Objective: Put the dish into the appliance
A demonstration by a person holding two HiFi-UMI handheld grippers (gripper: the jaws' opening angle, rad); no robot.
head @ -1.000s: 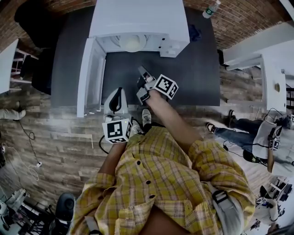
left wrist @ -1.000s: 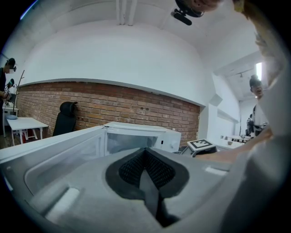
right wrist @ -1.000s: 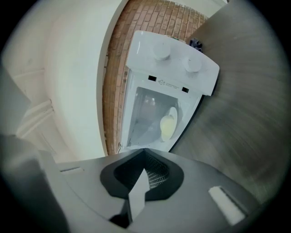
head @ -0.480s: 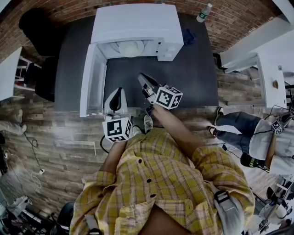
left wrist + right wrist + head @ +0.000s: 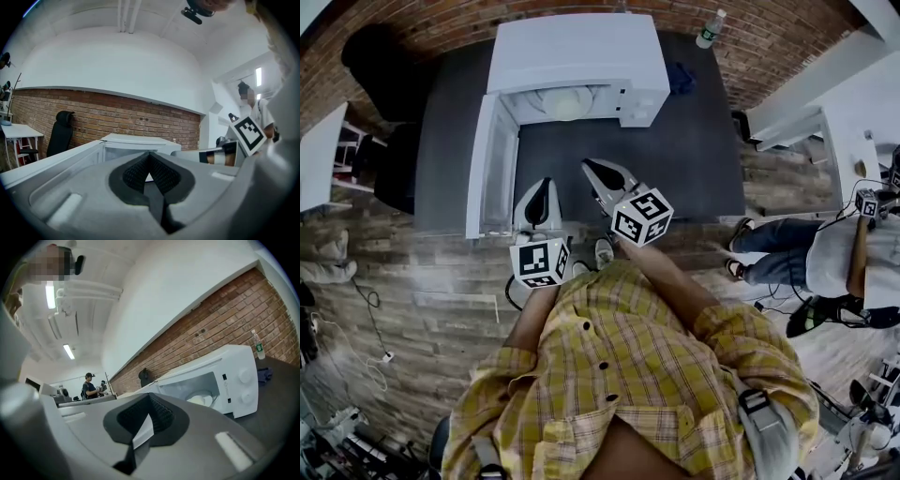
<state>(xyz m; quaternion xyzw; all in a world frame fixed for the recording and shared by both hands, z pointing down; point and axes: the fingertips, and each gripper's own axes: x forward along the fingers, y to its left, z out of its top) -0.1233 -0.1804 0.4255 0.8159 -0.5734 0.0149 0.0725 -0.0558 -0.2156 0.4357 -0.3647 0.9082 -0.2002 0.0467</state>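
Observation:
A white microwave (image 5: 572,52) stands at the back of the dark table (image 5: 694,159), with its door (image 5: 487,159) swung open to the left. A pale round dish (image 5: 567,101) lies inside its cavity; the right gripper view also shows the dish (image 5: 201,399) in the microwave (image 5: 234,376). My left gripper (image 5: 541,187) hovers over the table's front edge near the door, shut and holding nothing. My right gripper (image 5: 595,171) hangs over the table in front of the cavity, also shut and empty. Both are well apart from the dish. In their own views the left gripper (image 5: 150,176) and right gripper (image 5: 147,416) show pads pressed together.
A water bottle (image 5: 709,28) and a blue cloth (image 5: 680,77) sit right of the microwave by the brick wall. A black chair (image 5: 380,56) stands at the left. White tables (image 5: 853,122) and a seated person (image 5: 853,253) are at the right.
The right gripper has drawn back a little from the microwave and turned, so its marker cube sits lower and farther right. The left gripper and the dish have stayed put.

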